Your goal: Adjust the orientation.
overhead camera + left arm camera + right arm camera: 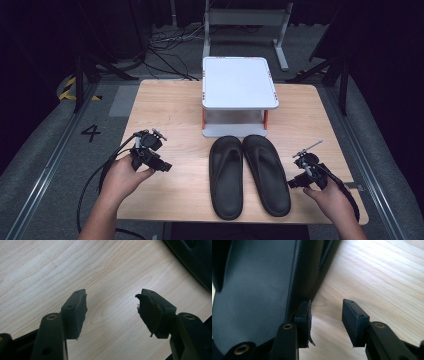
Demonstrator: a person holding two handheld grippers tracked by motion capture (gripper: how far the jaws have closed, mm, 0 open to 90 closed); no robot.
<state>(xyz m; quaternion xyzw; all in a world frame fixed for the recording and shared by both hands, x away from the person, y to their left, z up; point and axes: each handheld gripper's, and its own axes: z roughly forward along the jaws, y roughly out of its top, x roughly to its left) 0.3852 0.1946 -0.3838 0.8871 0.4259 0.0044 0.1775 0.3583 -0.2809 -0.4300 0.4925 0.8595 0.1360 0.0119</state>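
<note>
Two black flip-flop sandals lie side by side at the table's front middle, the left sandal (226, 175) and the right sandal (267, 172). My left gripper (165, 166) is held in a hand left of the pair, apart from it. In the left gripper view it (111, 295) is open over bare wood, with a sandal's edge (195, 260) at the top right. My right gripper (292, 184) sits just right of the right sandal. In the right gripper view it (325, 305) is open, one fingertip (303, 310) at the sandal's (257, 290) outer edge, bare wood in the gap.
A white two-level stand (240, 82) on orange legs sits at the back middle of the wooden table (165, 105), just behind the sandals' toes. Cables trail from both grippers off the front edge. Dark floor, metal frames and loose cables surround the table.
</note>
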